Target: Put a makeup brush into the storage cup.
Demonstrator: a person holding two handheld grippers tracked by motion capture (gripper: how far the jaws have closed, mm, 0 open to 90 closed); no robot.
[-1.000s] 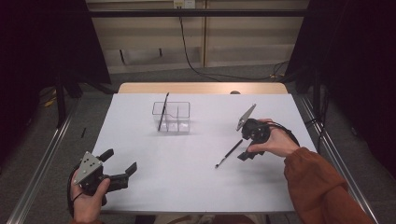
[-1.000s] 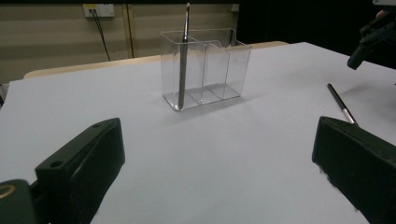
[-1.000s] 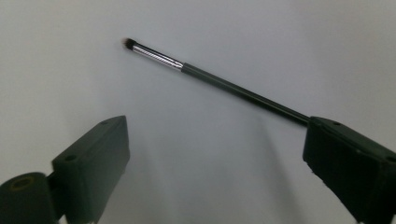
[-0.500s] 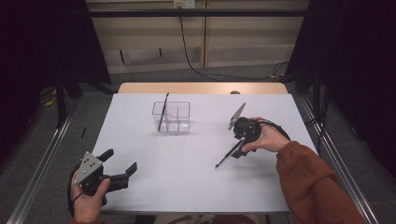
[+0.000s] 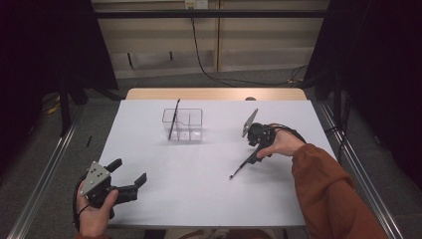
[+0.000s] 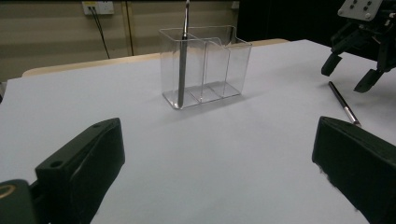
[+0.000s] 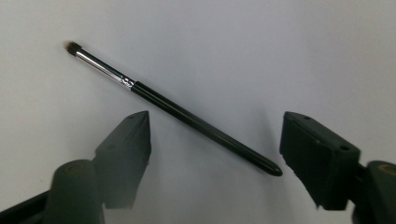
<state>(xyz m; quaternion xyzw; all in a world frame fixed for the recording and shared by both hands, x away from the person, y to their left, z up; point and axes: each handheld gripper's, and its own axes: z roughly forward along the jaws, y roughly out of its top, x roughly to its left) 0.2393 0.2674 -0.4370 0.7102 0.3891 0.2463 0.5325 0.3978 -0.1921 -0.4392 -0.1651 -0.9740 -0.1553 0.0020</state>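
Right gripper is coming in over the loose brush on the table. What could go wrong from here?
1. The brush lies flat and slantwise between the open jaws of the right gripper; a thin round handle may roll or pivot away on closing.
2. Gripped near its rear end, it might droop on lifting.
3. The clear organizer already holds one tall brush, which a careless drop-in could knock.
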